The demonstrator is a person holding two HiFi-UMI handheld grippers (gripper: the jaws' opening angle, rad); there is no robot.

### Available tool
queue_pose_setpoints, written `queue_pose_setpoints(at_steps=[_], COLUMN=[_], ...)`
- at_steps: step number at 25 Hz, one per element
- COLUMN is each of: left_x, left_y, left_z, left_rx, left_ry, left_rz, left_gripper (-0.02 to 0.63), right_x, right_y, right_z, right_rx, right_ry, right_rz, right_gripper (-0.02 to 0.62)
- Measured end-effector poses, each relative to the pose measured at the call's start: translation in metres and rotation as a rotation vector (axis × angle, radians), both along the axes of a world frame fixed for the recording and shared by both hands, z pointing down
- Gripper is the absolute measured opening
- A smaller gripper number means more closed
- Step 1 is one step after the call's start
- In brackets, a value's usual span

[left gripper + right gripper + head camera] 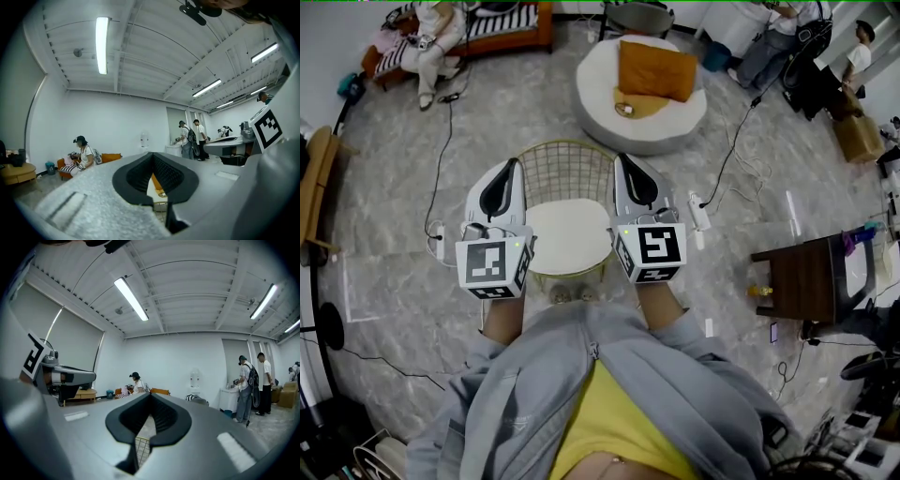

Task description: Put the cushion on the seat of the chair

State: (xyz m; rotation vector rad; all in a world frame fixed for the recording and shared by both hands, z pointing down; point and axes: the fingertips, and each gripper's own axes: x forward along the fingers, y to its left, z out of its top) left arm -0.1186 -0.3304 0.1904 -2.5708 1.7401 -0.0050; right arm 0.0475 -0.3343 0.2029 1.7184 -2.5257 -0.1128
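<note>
An orange cushion lies on a round white pouf at the far side of the room. Closer in, directly below me, stands a gold wire chair with a white round seat pad. My left gripper and right gripper are held level, side by side above the chair's two sides. Both are shut and hold nothing. In the left gripper view the shut gripper shows a sliver of the orange cushion behind it. In the right gripper view the gripper has the wire chair below it.
An orange sofa with a seated person is at the far left, and other people stand far right. A dark wooden side table stands right of the chair. Cables and a power strip lie on the floor.
</note>
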Motion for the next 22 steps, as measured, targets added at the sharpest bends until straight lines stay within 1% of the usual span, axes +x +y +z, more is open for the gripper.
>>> queue_pose_setpoints(at_steps=[8, 14, 22], left_x=[0.011, 0.02, 0.033], left_y=[0.005, 0.009, 0.014], left_z=[0.01, 0.009, 0.008], left_rx=[-0.025, -0.017, -0.007], left_ry=[0.009, 0.013, 0.015], left_rz=[0.026, 0.046, 0.054], left_gripper=[0.008, 0.008, 0.008], right_x=[0.002, 0.004, 0.019], right_y=[0.006, 0.009, 0.014], right_z=[0.002, 0.004, 0.001], right_rx=[-0.005, -0.02, -0.009], right_ry=[-0.001, -0.016, -0.01], right_rz=[-0.01, -0.028, -0.032], right_gripper=[0.0, 0.0, -0.001])
